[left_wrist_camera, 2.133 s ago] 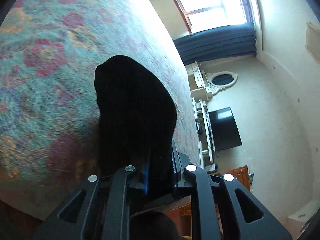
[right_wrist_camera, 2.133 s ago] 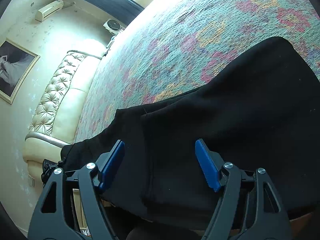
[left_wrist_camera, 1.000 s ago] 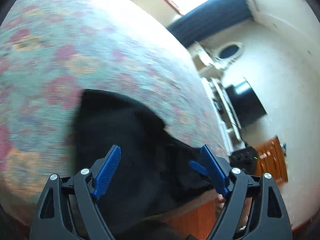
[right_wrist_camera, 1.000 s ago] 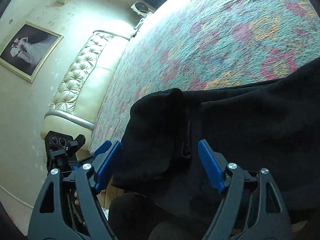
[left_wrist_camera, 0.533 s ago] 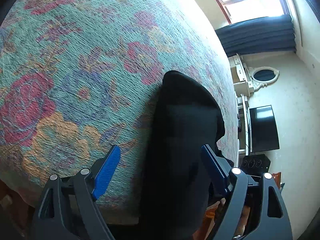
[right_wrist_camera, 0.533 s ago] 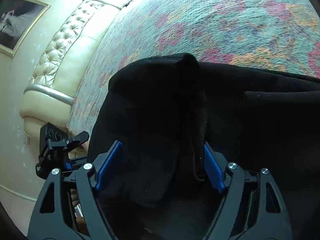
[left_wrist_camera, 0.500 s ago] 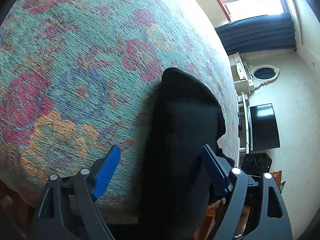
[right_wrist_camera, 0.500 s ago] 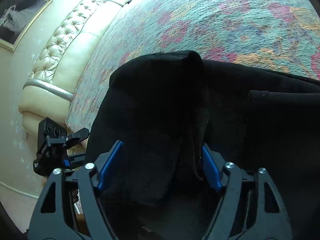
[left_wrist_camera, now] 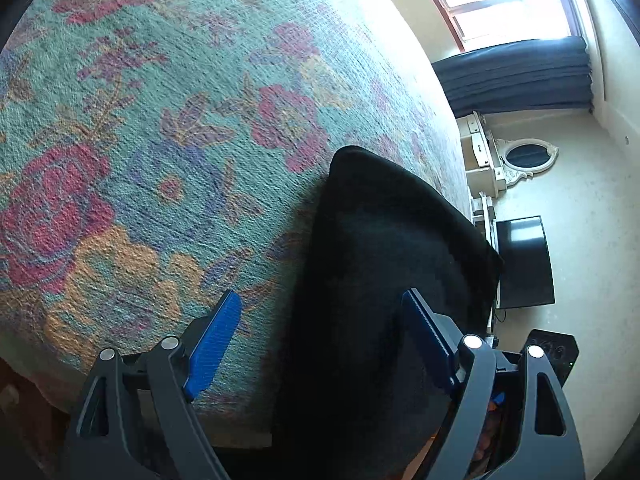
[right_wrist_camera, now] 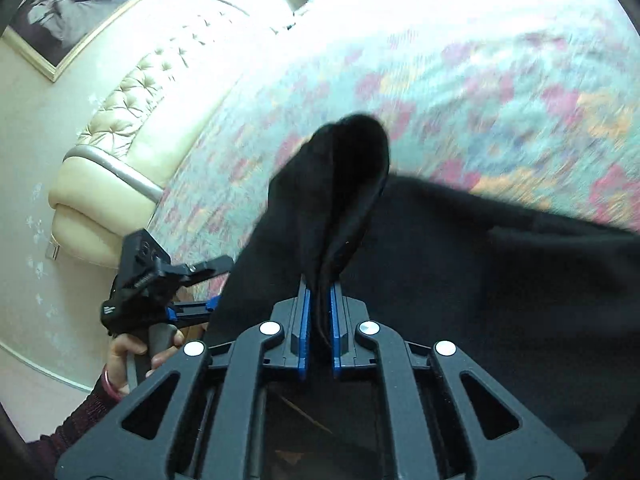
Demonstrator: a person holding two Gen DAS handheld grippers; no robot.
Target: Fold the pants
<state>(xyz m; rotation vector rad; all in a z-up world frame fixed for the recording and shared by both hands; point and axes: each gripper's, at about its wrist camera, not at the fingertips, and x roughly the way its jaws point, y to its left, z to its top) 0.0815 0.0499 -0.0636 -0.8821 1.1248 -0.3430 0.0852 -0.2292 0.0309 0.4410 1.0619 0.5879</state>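
pinching shut a moment ago on a bunched edge of the black pants (right_wrist_camera: 352, 184) at frame centre on the floral bed (right_wrist_camera: 500, 92), the right gripper (right_wrist_camera: 319, 312) now holds them for folding, while the left gripper (left_wrist_camera: 320, 340) stays wide, straddling their end at lower right.

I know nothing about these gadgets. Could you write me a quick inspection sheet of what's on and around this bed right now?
Surface: floral bedspread, bare beyond the garment.
Job's things: black pants near the bed edge, one bunched fold lifted.
Clutter: nothing seen.
Grippers: right gripper shut on that fold; left gripper open, jaws straddling the pants edge.
Cables: nothing seen.
Surroundings: tufted headboard, framed picture, television, curtained window.
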